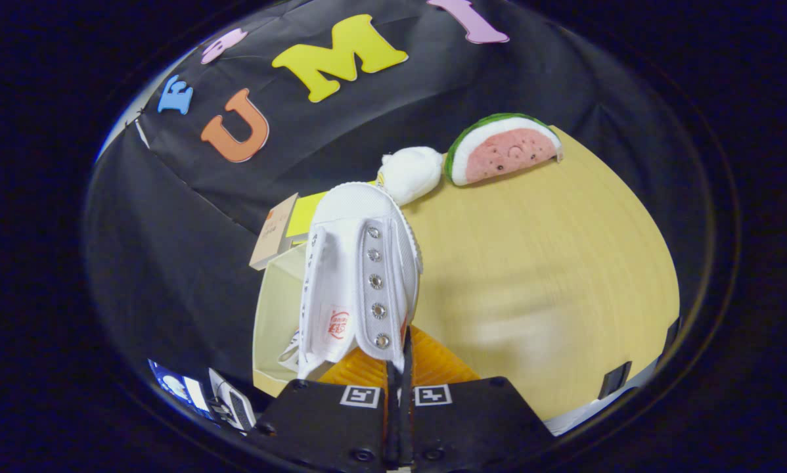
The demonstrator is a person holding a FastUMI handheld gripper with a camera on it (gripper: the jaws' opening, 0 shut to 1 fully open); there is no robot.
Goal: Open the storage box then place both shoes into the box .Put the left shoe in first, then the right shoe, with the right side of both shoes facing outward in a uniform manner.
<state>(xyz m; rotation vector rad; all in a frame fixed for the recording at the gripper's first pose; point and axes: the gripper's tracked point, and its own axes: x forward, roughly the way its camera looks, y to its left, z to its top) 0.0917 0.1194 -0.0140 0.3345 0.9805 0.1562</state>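
A white canvas shoe (357,276) hangs from my gripper (399,360), toe pointing away and its eyelet flap facing me. Both fingers are pinched shut on the edge of that eyelet flap near the heel end. The shoe is held above the open cream storage box (276,315), whose inside shows to the shoe's left. The box's lid (275,231) stands tilted up beyond it. Something orange and ribbed (433,365) shows just under the shoe by the fingers; I cannot tell what it is.
A watermelon-slice plush (504,148) and a white plush (410,172) lie at the far edge of the wooden table (551,276). A yellow card (303,214) lies beyond the box. Small devices (230,405) sit low beside the box, off the table.
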